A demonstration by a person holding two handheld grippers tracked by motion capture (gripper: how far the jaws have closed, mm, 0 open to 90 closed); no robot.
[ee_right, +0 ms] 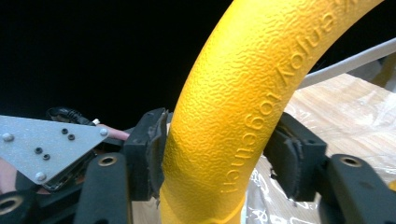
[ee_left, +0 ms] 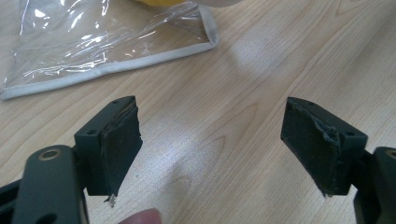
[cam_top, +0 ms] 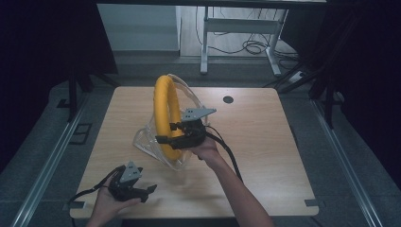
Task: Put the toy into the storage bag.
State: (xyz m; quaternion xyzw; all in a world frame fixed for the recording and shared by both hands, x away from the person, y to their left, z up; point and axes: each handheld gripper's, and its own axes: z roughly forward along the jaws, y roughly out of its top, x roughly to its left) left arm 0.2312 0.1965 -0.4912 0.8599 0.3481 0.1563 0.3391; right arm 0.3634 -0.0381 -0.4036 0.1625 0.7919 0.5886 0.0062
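Observation:
A yellow foam ring (cam_top: pixel 163 101) stands upright over the middle of the table, with clear plastic from a bag (cam_top: pixel 144 137) around its lower part. My right gripper (cam_top: pixel 166 133) is shut on the ring's lower right arc. In the right gripper view the ring (ee_right: pixel 233 102), embossed with lettering, is squeezed between both pads (ee_right: pixel 154 144). My left gripper (cam_top: pixel 149 191) rests near the table's front left edge, apart from the bag. Its jaws (ee_left: pixel 212 140) stand wide open over bare wood. The bag's white-piped corner (ee_left: pixel 93 42) lies just beyond them.
The wooden table (cam_top: pixel 265 142) has a black cable hole (cam_top: pixel 228 99) at the back right. Cables trail from both grippers toward the front edge. A white desk frame (cam_top: pixel 236 26) stands on the floor behind the table. Dark curtains flank both sides.

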